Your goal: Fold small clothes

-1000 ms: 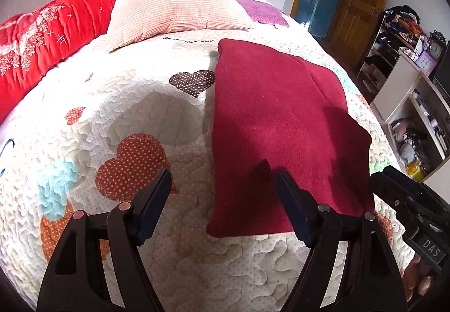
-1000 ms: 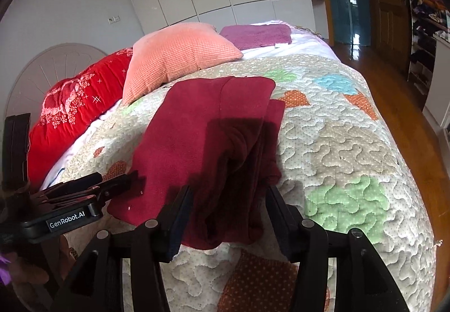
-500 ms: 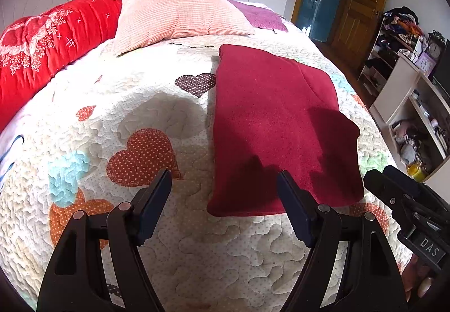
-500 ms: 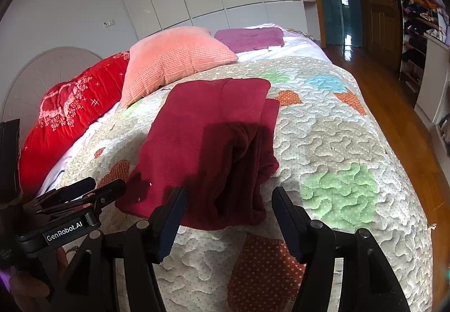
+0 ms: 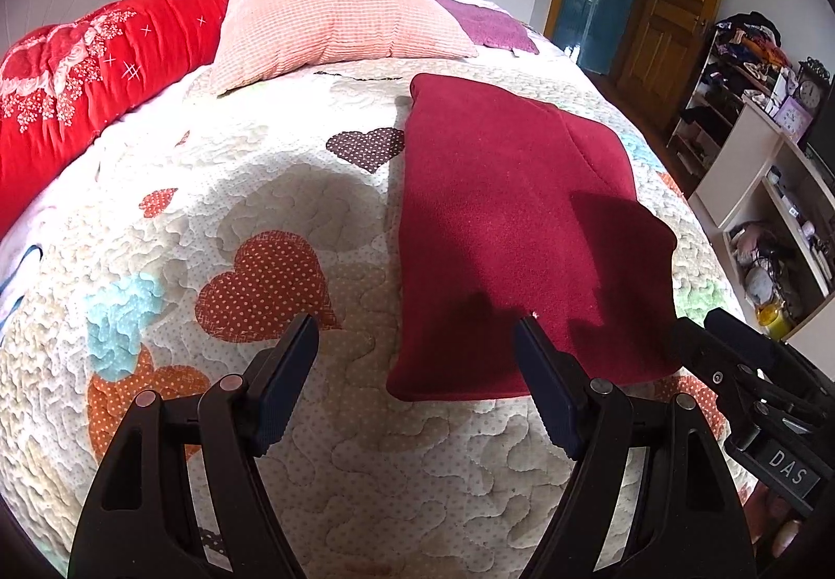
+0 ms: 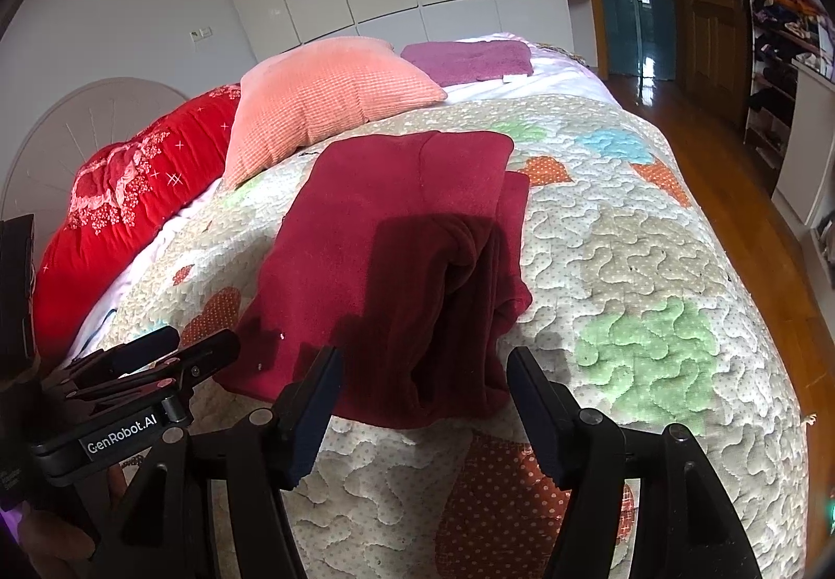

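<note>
The dark red garment [image 5: 514,234] lies folded into a long rectangle on the heart-patterned quilt [image 5: 271,193] of the bed, its layered edges bunched along the right side in the right wrist view [image 6: 417,261]. The left gripper [image 5: 417,370] hangs above the quilt near the garment's near left corner, fingers spread wide and empty. The right gripper [image 6: 422,396] hovers at the garment's near edge, likewise spread apart. A pink pillow [image 5: 334,13] and red bolster [image 5: 88,73] lie beyond.
</note>
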The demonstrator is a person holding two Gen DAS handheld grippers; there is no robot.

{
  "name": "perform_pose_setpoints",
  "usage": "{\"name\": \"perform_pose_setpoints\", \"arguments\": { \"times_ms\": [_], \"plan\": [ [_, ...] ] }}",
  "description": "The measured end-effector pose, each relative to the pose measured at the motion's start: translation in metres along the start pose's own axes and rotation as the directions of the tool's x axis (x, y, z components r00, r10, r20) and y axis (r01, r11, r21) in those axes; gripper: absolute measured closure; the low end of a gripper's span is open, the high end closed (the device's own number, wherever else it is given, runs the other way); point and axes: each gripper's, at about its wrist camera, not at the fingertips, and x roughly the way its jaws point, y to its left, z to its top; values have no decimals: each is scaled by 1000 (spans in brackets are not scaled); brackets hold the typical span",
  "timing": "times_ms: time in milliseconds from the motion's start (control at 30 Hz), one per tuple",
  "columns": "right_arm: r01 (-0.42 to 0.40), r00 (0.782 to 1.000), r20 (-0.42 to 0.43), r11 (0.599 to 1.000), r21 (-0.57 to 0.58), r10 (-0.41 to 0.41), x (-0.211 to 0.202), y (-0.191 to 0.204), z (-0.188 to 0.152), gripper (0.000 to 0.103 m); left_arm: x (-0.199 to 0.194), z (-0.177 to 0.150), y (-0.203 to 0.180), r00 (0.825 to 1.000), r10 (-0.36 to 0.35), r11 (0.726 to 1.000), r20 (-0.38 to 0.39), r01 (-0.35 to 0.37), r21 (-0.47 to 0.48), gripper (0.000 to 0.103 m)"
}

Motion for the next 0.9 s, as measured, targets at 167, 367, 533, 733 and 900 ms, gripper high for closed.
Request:
{"name": "perform_pose_setpoints", "arguments": {
  "times_ms": [167, 367, 533, 733, 900],
  "plan": [
    [24, 1000, -3, 1000, 3, -24, 1, 0, 1, 39, -2, 0, 2, 1000, -6, 1000, 0, 6, -14, 25],
    [29, 1000, -4, 1000, 5, -29, 1, 1, 1, 38, -3, 1, 3, 1000, -10, 1000, 1, 10, -21, 25],
    [34, 999, -6, 999, 9, -34, 5, -2, 2, 38, 3, 3, 3, 1000, -25, 999, -7, 25, -30, 25],
    [37, 999, -17, 999, 31, -36, 19, -12, 10, 31, 19, 15, 9, 995, -99, 993, -28, 97, -71, 25],
    [43, 998, -39, 998, 49, -41, 40, -24, 22, 29, 41, 27, 14, 991, -121, 990, -60, 116, -83, 25]
  ]
}}
